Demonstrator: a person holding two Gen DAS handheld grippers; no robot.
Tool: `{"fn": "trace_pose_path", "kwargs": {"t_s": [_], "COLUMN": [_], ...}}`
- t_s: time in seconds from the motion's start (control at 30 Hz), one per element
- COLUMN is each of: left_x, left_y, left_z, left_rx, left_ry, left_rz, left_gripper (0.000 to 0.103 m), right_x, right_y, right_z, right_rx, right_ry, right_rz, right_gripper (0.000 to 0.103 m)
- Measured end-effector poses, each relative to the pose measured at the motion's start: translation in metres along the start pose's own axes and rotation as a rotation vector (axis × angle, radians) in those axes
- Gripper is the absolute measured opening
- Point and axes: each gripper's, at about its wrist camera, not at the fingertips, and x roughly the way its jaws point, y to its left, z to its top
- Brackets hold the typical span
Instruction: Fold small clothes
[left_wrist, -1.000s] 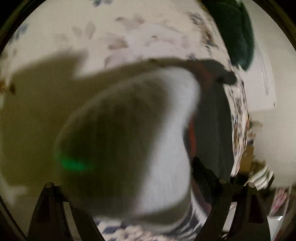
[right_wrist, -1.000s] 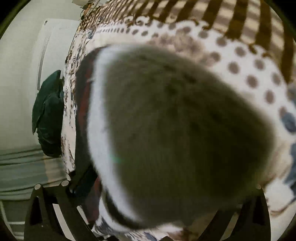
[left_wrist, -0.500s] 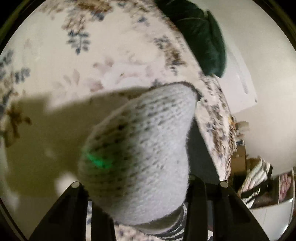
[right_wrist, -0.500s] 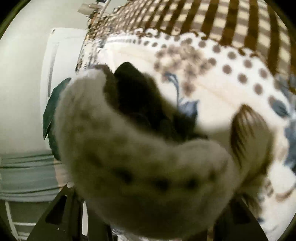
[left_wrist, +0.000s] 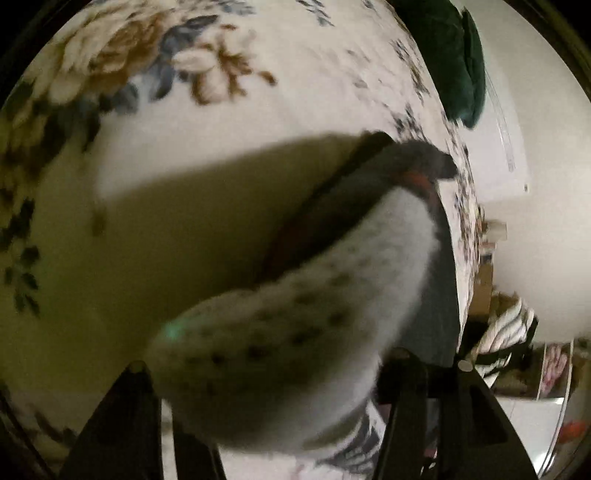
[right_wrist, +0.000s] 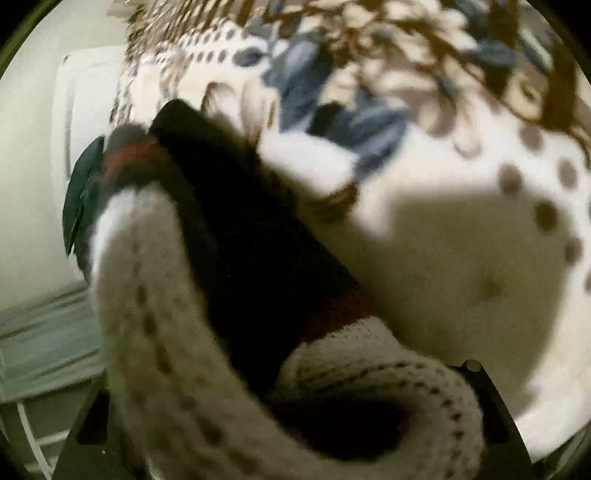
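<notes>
1. Since half a second ago, the knitted sock (left_wrist: 295, 332) has swung over: the left wrist view, then filled by its speckled outside, now shows a dark lining and a red band behind it, and the floral bedspread (left_wrist: 258, 122) has slid across both views.
2. The left gripper (left_wrist: 266, 424) has the sock bunched between its fingers (left_wrist: 122, 417), which stand fairly wide; whether they truly pinch it I cannot tell.
3. The right gripper (right_wrist: 288, 443) is buried under the sock's open cuff (right_wrist: 369, 373); how far its jaws are parted is hidden.
4. The sock hangs above the bedspread, away from its edges, casting a shadow.
5. Held at both ends, it seems lifted so one end can be brought over the other.
</notes>
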Motion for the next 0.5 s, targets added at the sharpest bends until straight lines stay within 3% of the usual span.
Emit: {"fn": "trace_pose_path", "kwargs": {"t_s": [0.07,0.17,0.27,0.3,0.33,0.4,0.5], "left_x": [-0.019,-0.049,-0.070,-0.073,-0.071,-0.061,-0.020], "left_y": [-0.008,-0.025,-0.066,-0.088,-0.098,-0.130,-0.171], "left_z": [-0.005,-0.016,-0.023,-0.022,-0.021,-0.018,0.006], "left_rx": [0.043,0.136,0.298,0.358,0.396,0.471,0.530], "left_ry": [0.018,0.023,-0.007,-0.025,-0.036,-0.057,-0.070], "left_rz": [0.037,0.135,0.230,0.200,0.203,0.180,0.136], "left_gripper": [0.051,0.051,0.051,0.053,0.059,0.060,0.060], "right_x": [-0.009,-0.038,-0.083,-0.092,-0.100,-0.104,-0.076], "right_y": [0.009,0.028,0.069,0.090,0.102,0.147,0.196], "right_z": [-0.004,-0.015,-0.026,-0.024,-0.027,-0.022,-0.011], "right_rx": [-0.051,-0.176,-0.340,-0.388,-0.423,-0.512,-0.597], "right_ry": [0.005,-0.011,-0.152,-0.205,-0.238,-0.287,-0.285], "right_rz": [-0.052,-0.197,-0.385,-0.429,-0.446,-0.432,-0.386], "right_gripper": [0.076,0.078,0.078,0.078,0.078,0.078,0.078]}}
